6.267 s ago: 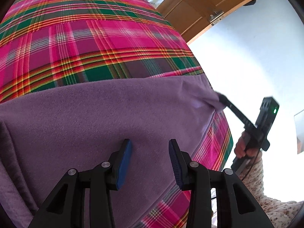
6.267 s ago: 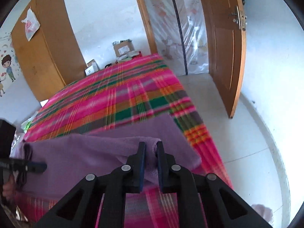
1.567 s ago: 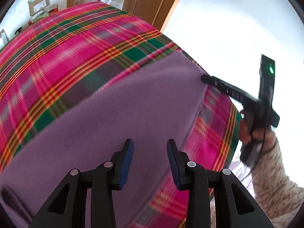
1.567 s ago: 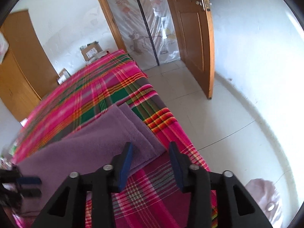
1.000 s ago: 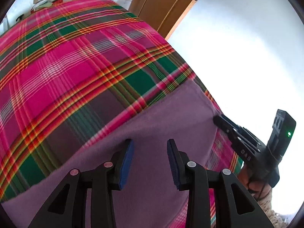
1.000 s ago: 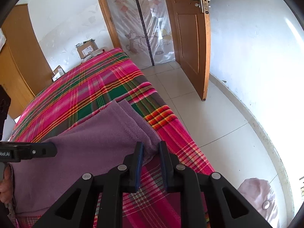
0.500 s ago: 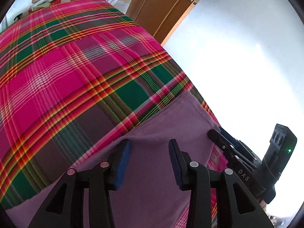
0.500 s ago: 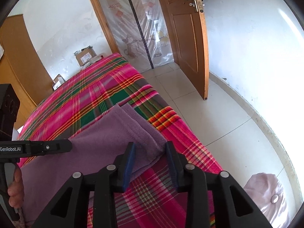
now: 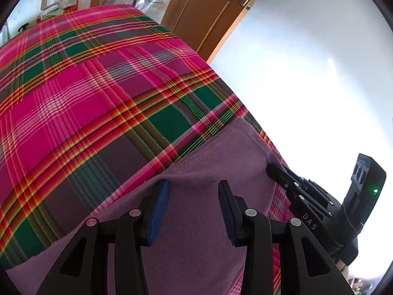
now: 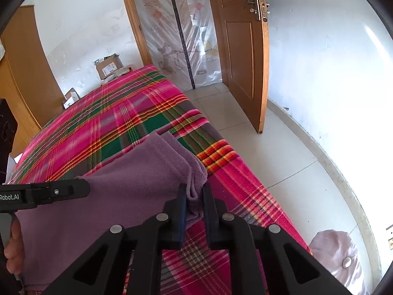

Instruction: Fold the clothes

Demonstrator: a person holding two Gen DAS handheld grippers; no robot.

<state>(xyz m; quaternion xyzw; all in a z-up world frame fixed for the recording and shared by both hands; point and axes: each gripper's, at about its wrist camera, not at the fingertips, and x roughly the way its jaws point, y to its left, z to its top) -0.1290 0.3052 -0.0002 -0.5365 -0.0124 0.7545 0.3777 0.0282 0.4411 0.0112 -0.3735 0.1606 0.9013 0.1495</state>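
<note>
A purple fleece garment (image 9: 208,152) lies folded across the near end of a bed with a pink and green plaid cover (image 9: 86,98). My left gripper (image 9: 193,183) hovers open over the garment's far edge, its pads apart and pressing on nothing. My right gripper (image 10: 194,186) is closing its jaws, and the pads pinch the garment's (image 10: 122,184) layered right corner. Each gripper shows in the other's view: the right gripper (image 9: 272,169) at the garment's right corner, the left gripper (image 10: 81,188) over its left part.
The bed's (image 10: 110,118) right edge drops to a white tiled floor (image 10: 282,159). A pale garment (image 10: 339,253) lies on the floor at the lower right. A wooden door (image 10: 243,61) stands open beyond. Cardboard boxes (image 10: 109,66) sit past the bed's far end.
The right gripper's jaws, apart around the garment's corner half a second ago, have come together on it. The left gripper has stayed over the far edge.
</note>
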